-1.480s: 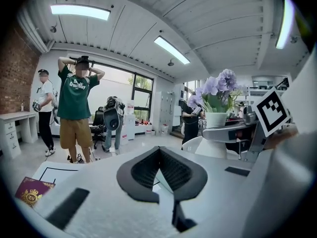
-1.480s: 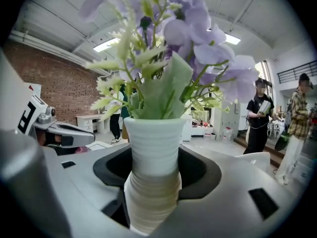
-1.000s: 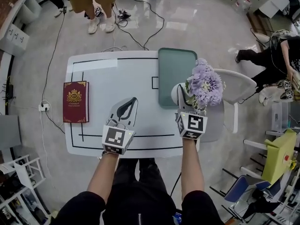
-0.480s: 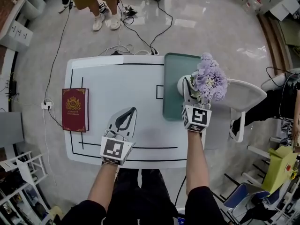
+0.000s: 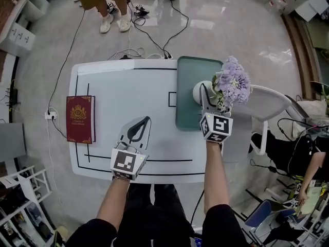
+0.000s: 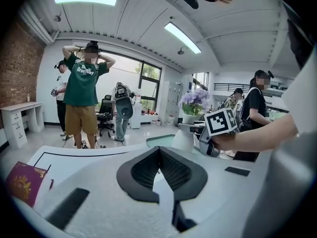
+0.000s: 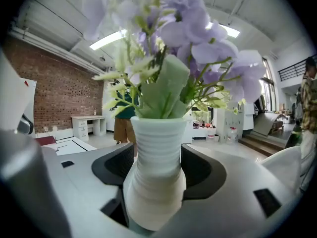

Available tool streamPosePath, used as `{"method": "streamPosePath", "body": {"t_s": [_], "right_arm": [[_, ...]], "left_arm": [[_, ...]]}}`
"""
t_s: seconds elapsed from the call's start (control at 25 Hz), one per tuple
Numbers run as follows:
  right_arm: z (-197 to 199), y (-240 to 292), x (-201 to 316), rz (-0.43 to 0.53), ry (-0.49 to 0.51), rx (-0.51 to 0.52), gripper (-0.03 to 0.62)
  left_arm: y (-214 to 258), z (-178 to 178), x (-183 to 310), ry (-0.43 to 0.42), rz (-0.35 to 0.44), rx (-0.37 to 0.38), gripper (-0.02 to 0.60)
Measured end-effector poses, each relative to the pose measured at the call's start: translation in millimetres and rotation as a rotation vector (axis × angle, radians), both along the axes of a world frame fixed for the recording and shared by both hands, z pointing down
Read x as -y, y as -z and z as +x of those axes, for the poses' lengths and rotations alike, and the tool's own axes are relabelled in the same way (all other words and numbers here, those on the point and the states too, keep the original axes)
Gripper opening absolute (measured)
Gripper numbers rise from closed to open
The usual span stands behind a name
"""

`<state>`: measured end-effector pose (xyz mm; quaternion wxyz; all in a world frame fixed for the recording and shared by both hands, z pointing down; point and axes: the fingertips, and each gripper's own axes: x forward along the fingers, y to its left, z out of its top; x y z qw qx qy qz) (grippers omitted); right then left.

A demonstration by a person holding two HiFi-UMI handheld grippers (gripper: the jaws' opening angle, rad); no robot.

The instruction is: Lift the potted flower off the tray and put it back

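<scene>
Right gripper view: the right claw (image 7: pixel 158 157) is spreading its jaws, the white ribbed pot of the potted flower (image 7: pixel 157 133) is sitting between them, and the pads are not looking pressed on it
Left claw: the left claw (image 6: pixel 159 150) is hanging low over the surface (image 5: pixel 128 86), jaws pressed together at the tips and pinching nothing
Pot's place: in the head view it is standing on the right part of the green tray (image 5: pixel 187 71), just beside the right rim, and seemingly resting there
Risk at the jaws: the pot's belly is bulging wider than its neck, so a claw backing out before the jaws are wide enough is likely dragging or rocking it
Risk at the blooms: the purple blooms (image 5: pixel 234 84) are leaning out over the right claw and making the pot top-heavy, so a snag on the leaves is probably tipping it
Risk at the rim: the pot is sitting so close to the tray's rim and the surface's right edge that a nudge is risking a fall toward the white chair (image 5: pixel 267 99)
Claws: two
Potted flowers: one
Trays: one
Books: one red book (image 5: pixel 79 119), lying well apart at the left
Chairs: one showing beside the surface
People beyond: at least two people (image 5: pixel 114 6) are standing past the far edge
</scene>
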<state>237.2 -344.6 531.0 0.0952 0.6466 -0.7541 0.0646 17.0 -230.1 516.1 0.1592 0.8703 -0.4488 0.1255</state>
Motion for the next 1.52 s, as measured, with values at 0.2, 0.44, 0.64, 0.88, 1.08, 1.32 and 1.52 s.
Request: {"method": "streamPosePath", "body": {"t_s": [0.2,0.44,0.64,0.88,1.08,1.32,1.52], "right_arm": [[-0.3,6.1,-13.8,-0.029,0.014,0.0,0.284],[0.9,15.6,-50.5,-0.044,-0.045,0.008,0.282],[-19.0,33.3,-102.9,-0.096,-0.066,0.079,0.26],[-87.0,73.6,-170.1,-0.094,0.029,0.144,0.015],[-124.9,76.8,-218.4,-0.152,0.048,0.172,0.006],[-149.5,72.5,-244.3,-0.185,0.093,0.146,0.005],[-156.4,84.0,-256.8,-0.154,0.085,0.138,0.005]], "left_arm": [[7.1,-1.2,-9.9,-0.009,0.025,0.003,0.005],[18.0,-2.9,-26.3,-0.017,0.033,-0.004,0.005],[29.0,-10.7,-39.0,-0.015,0.076,-0.016,0.005],[43.5,-17.8,-64.2,-0.031,0.088,-0.026,0.005],[58.5,-21.9,-85.8,-0.046,0.102,-0.029,0.005],[61.3,-36.2,-104.7,-0.063,0.112,-0.025,0.005],[65.5,-42.3,-117.3,-0.071,0.124,-0.017,0.005]]}}
